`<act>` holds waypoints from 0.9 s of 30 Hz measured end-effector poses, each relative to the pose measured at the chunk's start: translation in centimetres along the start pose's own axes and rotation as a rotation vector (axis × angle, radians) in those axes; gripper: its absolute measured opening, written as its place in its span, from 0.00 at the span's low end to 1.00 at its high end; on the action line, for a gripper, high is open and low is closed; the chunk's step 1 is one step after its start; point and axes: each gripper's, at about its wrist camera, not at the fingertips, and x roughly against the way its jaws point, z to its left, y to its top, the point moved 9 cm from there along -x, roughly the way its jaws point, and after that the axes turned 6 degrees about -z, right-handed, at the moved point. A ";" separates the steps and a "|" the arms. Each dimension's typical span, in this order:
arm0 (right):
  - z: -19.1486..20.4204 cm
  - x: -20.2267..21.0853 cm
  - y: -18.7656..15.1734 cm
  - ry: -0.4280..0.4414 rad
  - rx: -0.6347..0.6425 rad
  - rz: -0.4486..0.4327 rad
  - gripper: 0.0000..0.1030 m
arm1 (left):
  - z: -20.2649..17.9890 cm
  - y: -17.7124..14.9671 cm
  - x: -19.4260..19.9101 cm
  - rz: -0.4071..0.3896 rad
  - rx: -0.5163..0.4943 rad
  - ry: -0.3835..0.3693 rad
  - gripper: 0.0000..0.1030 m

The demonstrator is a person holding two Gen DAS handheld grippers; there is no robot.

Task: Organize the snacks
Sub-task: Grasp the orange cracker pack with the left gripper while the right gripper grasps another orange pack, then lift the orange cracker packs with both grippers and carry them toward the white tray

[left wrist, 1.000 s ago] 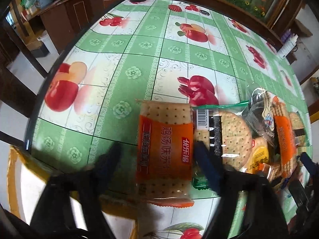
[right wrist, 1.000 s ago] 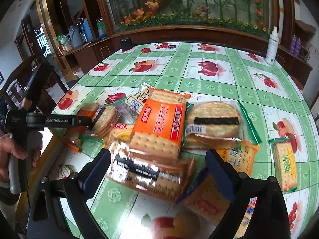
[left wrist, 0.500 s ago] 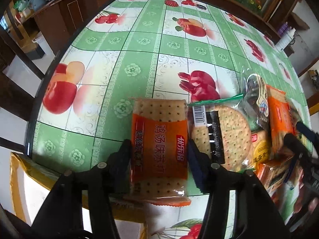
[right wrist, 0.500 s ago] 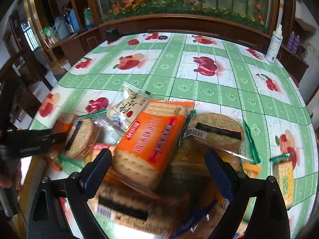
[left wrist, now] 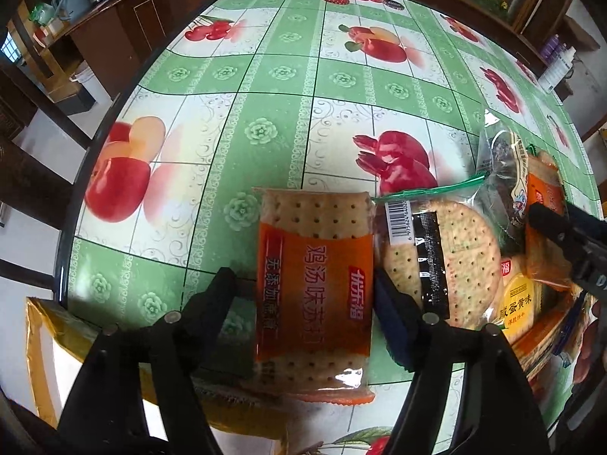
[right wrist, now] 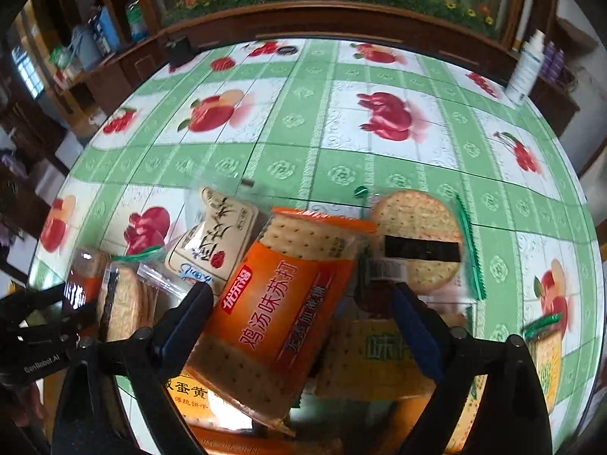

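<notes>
An orange cracker packet (left wrist: 315, 284) lies flat near the table's front edge, between the fingers of my left gripper (left wrist: 303, 278). Those jaws are opening: the left finger (left wrist: 224, 295) stands clear of the packet and the right finger is close to its edge. In the right wrist view a second orange packet (right wrist: 280, 303) lies tilted on top of the snack pile. My right gripper (right wrist: 299, 290) straddles it and its jaws are closing. The left pad (right wrist: 193, 307) is at the packet's edge, while the right pad (right wrist: 409, 314) is still apart from it.
A round cracker pack (left wrist: 447, 258) with a green seal lies right of the left packet; another one (right wrist: 417, 242) lies right of the tilted packet. A white pouch (right wrist: 212, 242) and yellow packets (right wrist: 375, 349) fill the pile. A yellow-edged bag (left wrist: 38, 341) sits beyond the table's front-left edge (left wrist: 76, 189). A spray bottle (right wrist: 527, 68) stands far right.
My left jaws first closed in against the orange packet, then widened again. The right gripper moved in over the pile and its jaws narrowed around the tilted orange packet.
</notes>
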 end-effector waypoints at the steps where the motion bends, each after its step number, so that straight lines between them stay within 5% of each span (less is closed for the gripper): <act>1: 0.0 0.0 -0.1 0.015 0.001 0.003 0.69 | -0.1 0.0 0.0 0.002 -0.002 -0.001 0.72; 6: -0.1 0.4 -0.5 0.036 0.034 -0.003 0.58 | -1.0 -0.2 0.0 -0.011 -0.060 -0.007 0.69; 9: -0.3 0.7 -0.6 0.037 0.042 -0.013 0.56 | -0.9 -0.2 0.3 -0.024 -0.084 0.002 0.54; 19: -0.3 -0.1 0.3 -0.021 0.069 -0.026 0.56 | -1.0 0.0 0.3 -0.012 -0.096 0.014 0.56; 27: -1.7 2.1 -0.4 0.038 0.031 -0.058 0.51 | -0.8 0.3 1.5 -0.068 -0.042 -0.041 0.53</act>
